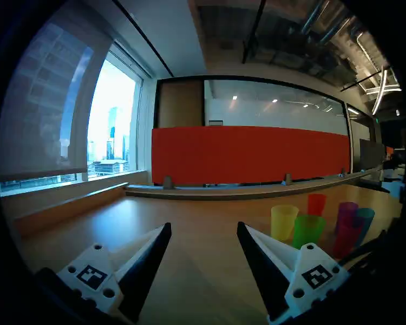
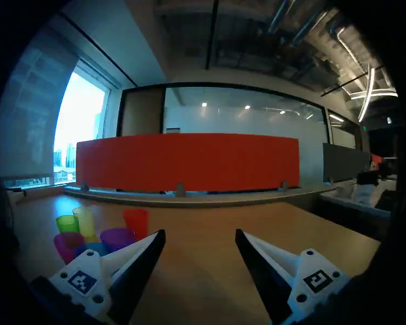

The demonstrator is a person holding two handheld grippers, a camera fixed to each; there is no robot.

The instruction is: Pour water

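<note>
Several coloured plastic cups stand in a cluster on the wooden table. In the left gripper view the yellow cup (image 1: 283, 221), green cup (image 1: 308, 231), red cup (image 1: 316, 205), purple cup (image 1: 346, 212), magenta cup (image 1: 347, 236) and blue cup (image 1: 365, 219) sit ahead to the right. My left gripper (image 1: 204, 230) is open, holding nothing, left of the cups. In the right gripper view the same cluster lies at the lower left: green cup (image 2: 67, 223), yellow cup (image 2: 85, 221), red cup (image 2: 136, 222), purple cup (image 2: 118, 238), magenta cup (image 2: 68, 245). My right gripper (image 2: 200, 236) is open and holds nothing.
A red divider panel (image 1: 250, 155) runs along the table's far edge (image 1: 246, 190). Windows (image 1: 111, 130) are at the left. A grey panel (image 2: 345, 162) and a neighbouring desk (image 2: 360, 201) lie to the right. Bare wooden table (image 2: 203, 254) stretches ahead of both grippers.
</note>
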